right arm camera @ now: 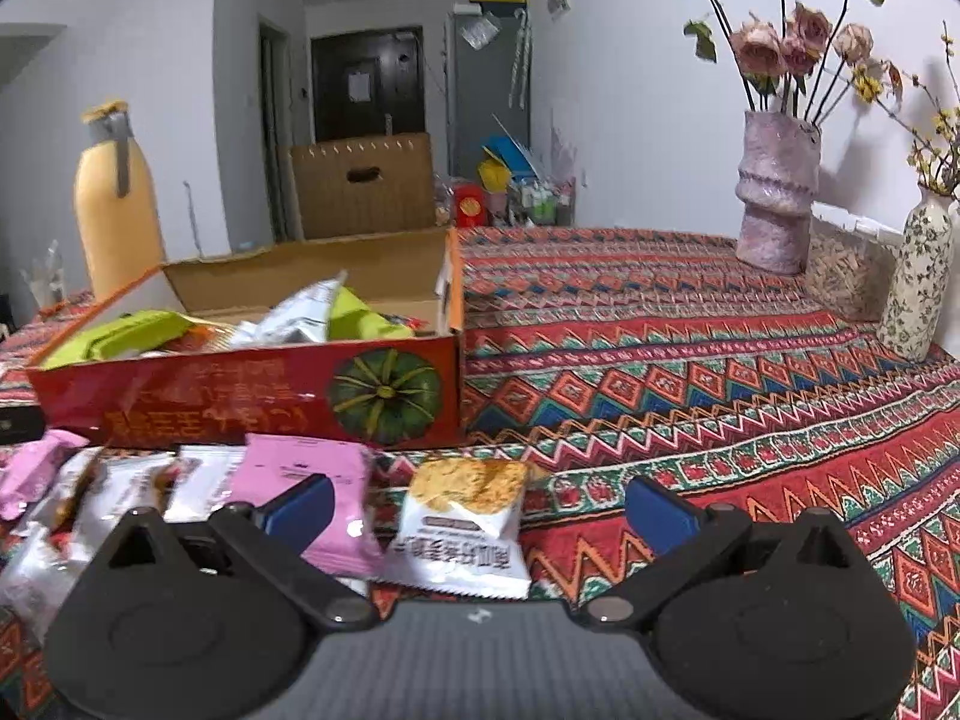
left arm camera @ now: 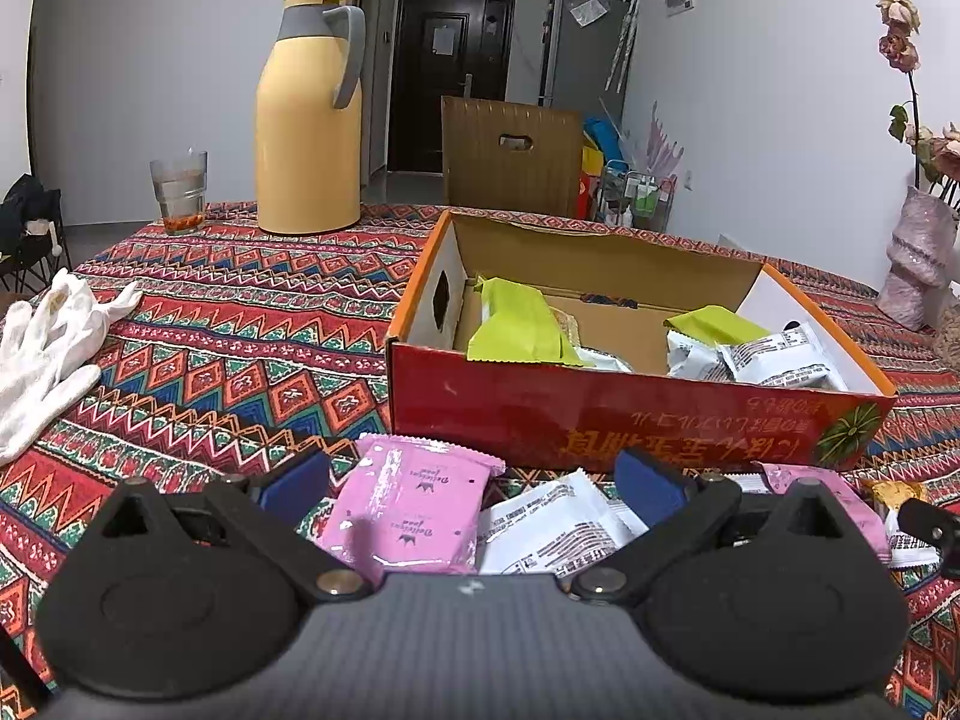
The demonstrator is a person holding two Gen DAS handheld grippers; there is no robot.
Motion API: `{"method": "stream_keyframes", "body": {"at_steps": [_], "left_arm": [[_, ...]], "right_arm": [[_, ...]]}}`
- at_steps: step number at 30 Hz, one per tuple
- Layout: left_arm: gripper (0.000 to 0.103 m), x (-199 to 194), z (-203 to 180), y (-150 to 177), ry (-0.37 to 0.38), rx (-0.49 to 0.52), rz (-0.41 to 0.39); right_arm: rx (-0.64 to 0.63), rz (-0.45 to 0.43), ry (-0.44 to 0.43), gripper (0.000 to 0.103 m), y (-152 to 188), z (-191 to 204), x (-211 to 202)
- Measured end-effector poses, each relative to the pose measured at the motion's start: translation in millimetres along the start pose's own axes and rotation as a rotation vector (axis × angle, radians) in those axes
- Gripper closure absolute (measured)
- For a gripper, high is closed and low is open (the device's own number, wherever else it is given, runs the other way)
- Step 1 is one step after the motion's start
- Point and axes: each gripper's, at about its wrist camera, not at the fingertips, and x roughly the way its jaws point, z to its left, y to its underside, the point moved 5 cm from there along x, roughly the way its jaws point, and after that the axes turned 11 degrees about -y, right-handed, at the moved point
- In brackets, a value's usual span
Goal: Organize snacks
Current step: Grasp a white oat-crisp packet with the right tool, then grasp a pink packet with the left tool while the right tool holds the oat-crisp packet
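Lying flat, glossy pink snack packet (left arm camera: 411,510)

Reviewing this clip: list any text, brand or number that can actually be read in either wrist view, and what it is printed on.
"Delicious food": pink snack packet between the open left tongs, upside down, printed twice; reading is tentative.
Yellow Chinese characters on the red box front: upside down, not legible.
Dark Chinese characters on the white cracker packet by the open right tongs: upside down, blurred.
White packets' fine print: too small.

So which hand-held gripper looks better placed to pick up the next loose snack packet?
Probably the left hand-held gripper: it is open with a pink packet lying between its fingers, just before the red box. The right hand-held gripper is also open, with a white packet between its fingers.
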Motion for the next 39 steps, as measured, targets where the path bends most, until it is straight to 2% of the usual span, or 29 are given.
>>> {"method": "stream_keyframes", "body": {"at_steps": [6, 8, 12, 17, 22, 30, 39], "left_arm": [[0.000, 3.5, -0.8, 0.9, -0.009, 0.001, 0.013], [0.000, 4.3, -0.9, 1.6, -0.010, 0.001, 0.016], [0.000, 5.8, -1.2, 2.2, -0.009, 0.003, 0.023], [0.000, 5.9, -1.4, 2.6, -0.008, 0.002, 0.022], [0.000, 6.3, -1.3, 3.2, -0.011, 0.003, 0.025], [0.000, 8.7, -2.0, 5.2, -0.021, 0.008, 0.033], [0.000, 4.4, 2.3, 0.1, -0.037, 0.002, 0.044]], "right_arm": [[0.024, 0.054, 0.021, 0.005, -2.0, -7.6, 26.4], [0.050, 0.050, 0.020, 0.017, -2.6, -9.8, 30.2], [0.067, 0.074, 0.014, 0.028, 2.1, -12.2, 37.8], [0.049, 0.079, 0.015, 0.057, 5.8, -10.2, 40.3], [0.045, 0.050, 0.012, 0.059, 6.3, -8.7, 36.4], [0.066, -0.047, 0.008, 0.059, 2.8, -10.7, 20.8], [0.059, -0.082, -0.001, 0.059, 1.0, -10.3, 15.7]]}}
